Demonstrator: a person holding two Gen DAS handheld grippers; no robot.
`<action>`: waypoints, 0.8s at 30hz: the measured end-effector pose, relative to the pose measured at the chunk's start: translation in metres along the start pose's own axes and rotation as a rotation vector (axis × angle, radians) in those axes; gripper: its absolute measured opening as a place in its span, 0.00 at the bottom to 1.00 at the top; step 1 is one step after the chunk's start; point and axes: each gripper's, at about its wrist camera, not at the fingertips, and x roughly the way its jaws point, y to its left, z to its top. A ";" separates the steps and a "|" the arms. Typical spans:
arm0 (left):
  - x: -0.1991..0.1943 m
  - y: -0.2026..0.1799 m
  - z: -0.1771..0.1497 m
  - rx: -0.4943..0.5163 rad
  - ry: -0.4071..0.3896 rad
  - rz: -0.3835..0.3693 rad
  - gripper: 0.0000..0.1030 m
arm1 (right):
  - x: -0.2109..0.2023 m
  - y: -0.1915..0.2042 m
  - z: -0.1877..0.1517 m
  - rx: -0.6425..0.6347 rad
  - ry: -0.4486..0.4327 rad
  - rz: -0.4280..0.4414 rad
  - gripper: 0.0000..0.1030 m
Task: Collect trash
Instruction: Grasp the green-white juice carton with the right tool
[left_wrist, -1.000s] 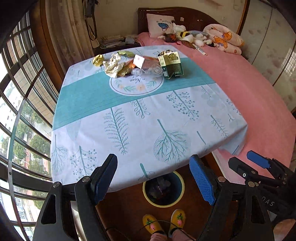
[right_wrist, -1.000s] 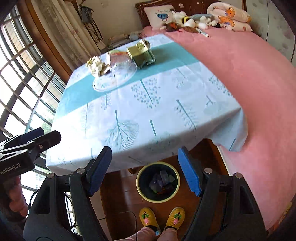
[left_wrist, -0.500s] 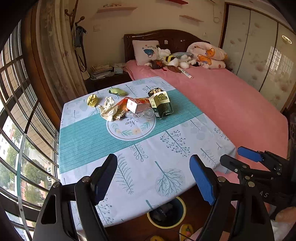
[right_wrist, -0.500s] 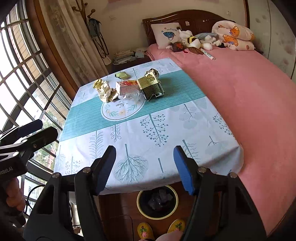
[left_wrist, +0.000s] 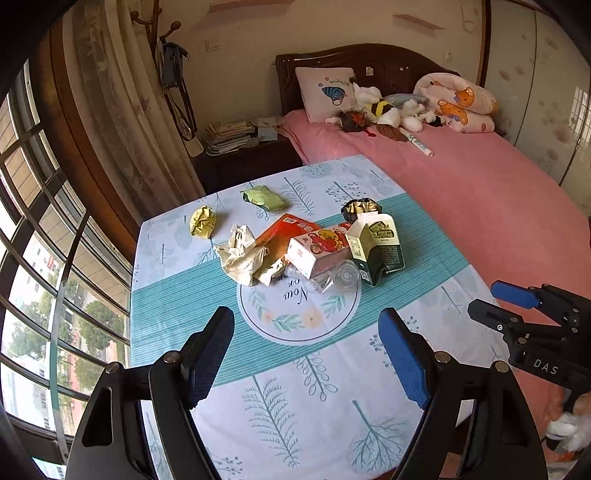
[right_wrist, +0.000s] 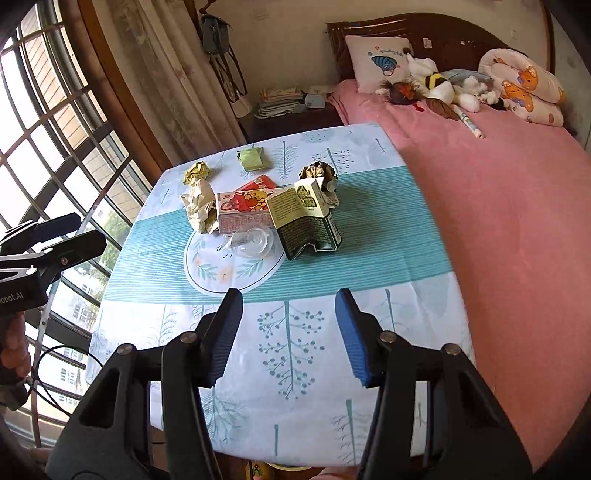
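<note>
Trash lies in a heap mid-table: a dark green carton (left_wrist: 380, 245) (right_wrist: 306, 221), a pink cartoon box (left_wrist: 319, 251) (right_wrist: 245, 212), a clear plastic cup (left_wrist: 341, 275) (right_wrist: 255, 242), crumpled white paper (left_wrist: 240, 254) (right_wrist: 199, 206), an orange packet (left_wrist: 282, 230), a yellow wad (left_wrist: 202, 220) (right_wrist: 197, 171), a green wrapper (left_wrist: 263, 197) (right_wrist: 251, 158) and a gold foil wad (left_wrist: 360, 207) (right_wrist: 318, 171). My left gripper (left_wrist: 306, 354) hovers open, short of the heap, nothing between its fingers. My right gripper (right_wrist: 288, 336) is open too, above the table's near part.
The table (left_wrist: 280, 424) wears a leaf-print cloth with a teal band. A pink bed (left_wrist: 480, 206) with stuffed toys (left_wrist: 388, 110) lies along the right. A barred window (left_wrist: 33, 258) and curtain fill the left. A nightstand with papers (left_wrist: 229, 134) stands behind the table.
Both grippers have risen and tilted up from the bin under the table's edge toward the trash heap. The bin has dropped out of view. Both stay open.
</note>
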 end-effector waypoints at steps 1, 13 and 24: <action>0.012 -0.003 0.010 0.001 0.010 0.017 0.80 | 0.012 -0.009 0.010 -0.014 0.014 0.019 0.46; 0.140 -0.030 0.095 -0.001 0.186 0.109 0.80 | 0.169 -0.063 0.098 -0.139 0.198 0.195 0.46; 0.207 -0.035 0.111 0.059 0.320 0.108 0.80 | 0.226 -0.058 0.112 -0.180 0.266 0.375 0.18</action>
